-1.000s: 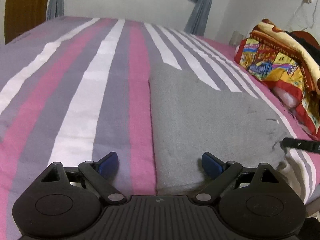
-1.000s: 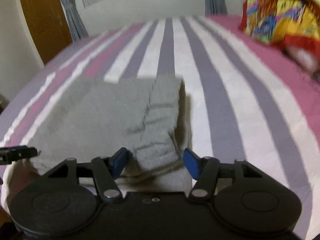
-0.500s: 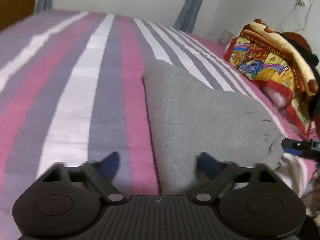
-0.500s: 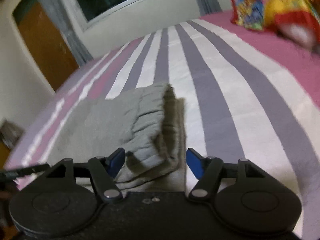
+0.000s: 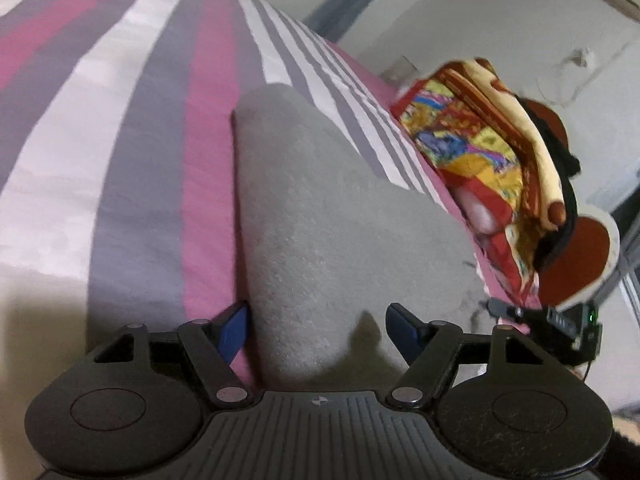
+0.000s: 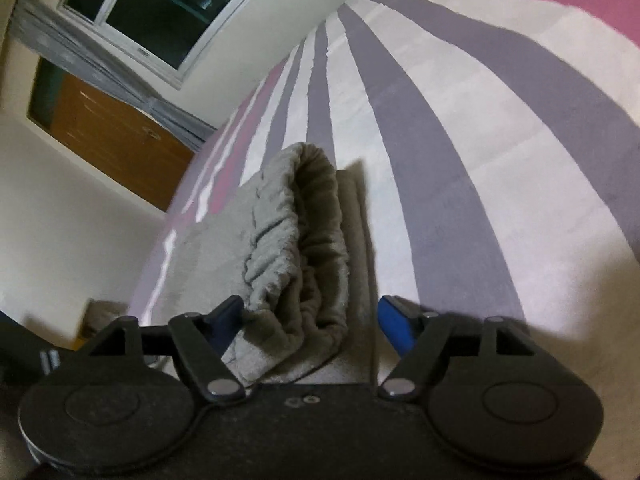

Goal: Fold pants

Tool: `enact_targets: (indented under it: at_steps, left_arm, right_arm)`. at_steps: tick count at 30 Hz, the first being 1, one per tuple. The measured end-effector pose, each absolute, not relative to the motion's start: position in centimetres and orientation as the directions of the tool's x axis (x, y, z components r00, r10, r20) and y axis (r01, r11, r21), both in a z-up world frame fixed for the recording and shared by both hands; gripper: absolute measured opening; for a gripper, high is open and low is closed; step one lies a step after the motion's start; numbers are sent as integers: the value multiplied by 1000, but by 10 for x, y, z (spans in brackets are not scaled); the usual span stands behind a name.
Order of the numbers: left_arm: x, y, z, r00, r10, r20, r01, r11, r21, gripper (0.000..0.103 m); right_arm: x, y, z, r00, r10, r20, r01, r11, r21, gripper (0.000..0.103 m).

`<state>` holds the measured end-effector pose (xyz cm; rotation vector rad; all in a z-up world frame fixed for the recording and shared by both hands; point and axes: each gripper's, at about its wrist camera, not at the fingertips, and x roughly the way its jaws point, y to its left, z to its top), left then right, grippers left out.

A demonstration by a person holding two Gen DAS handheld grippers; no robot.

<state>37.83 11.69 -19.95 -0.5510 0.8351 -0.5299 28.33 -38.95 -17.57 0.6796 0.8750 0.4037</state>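
The grey pants lie folded on the striped bed, close to its near edge, the fold's long side running along a pink stripe in the left wrist view. The left gripper sits low over the near end of the pants, its blue fingers spread: the left one is down beside the fold's edge on the bed sheet, the right one over the grey cloth. Its jaws have narrowed somewhat and no pad visibly presses the cloth. The right gripper straddles the gathered waistband end of the pants, where the layers bunch into thick ridges. Its jaws have just been opening, with that stack of cloth between the fingers, which stand spread to either side. A bright patterned blanket is heaped near the bed's far right edge. A dark window and a brown door show beyond the bed.
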Motion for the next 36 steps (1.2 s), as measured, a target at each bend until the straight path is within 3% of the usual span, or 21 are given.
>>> enact_targets:
  at_steps: [4, 6, 8, 11, 14, 17, 27, 30, 36]
  left_arm:
    - [386, 117, -205, 557, -647, -520, 209, 715, -667, 74]
    - [389, 120, -210, 563, -658, -499, 190, 691, -697, 74]
    - [389, 121, -213, 566, -660, -494, 182, 685, -706, 74]
    - [388, 119, -211, 565, -658, -498, 188, 690, -699, 74]
    - [389, 124, -211, 561, -669, -487, 178, 672, -719, 74]
    - [392, 129, -213, 537, -706, -462, 170, 627, -760, 74]
    - [419, 125, -231, 366, -863, -349, 300, 464, -833, 73]
    - [428, 125, -235, 341, -885, -319, 312, 426, -849, 67]
    - [449, 120, -255, 301, -915, -268, 300, 358, -884, 37]
  right_arm:
    - [284, -391, -170, 607, 584, -539, -75, 717, 693, 72]
    - [290, -387, -172, 607, 561, -562, -80, 747, 660, 54]
    - [295, -375, -168, 629, 443, -638, -111, 864, 490, 55]
    - [292, -369, -157, 651, 443, -616, -133, 866, 481, 48]
    - [296, -379, -163, 590, 570, -572, -123, 763, 634, 54]
    - [292, -394, -167, 596, 573, -563, -88, 743, 663, 67]
    - [319, -427, -199, 429, 777, -460, -98, 546, 832, 69]
    - [328, -425, -199, 378, 806, -455, -148, 538, 830, 69]
    - [345, -405, -198, 298, 828, -475, -222, 544, 809, 60]
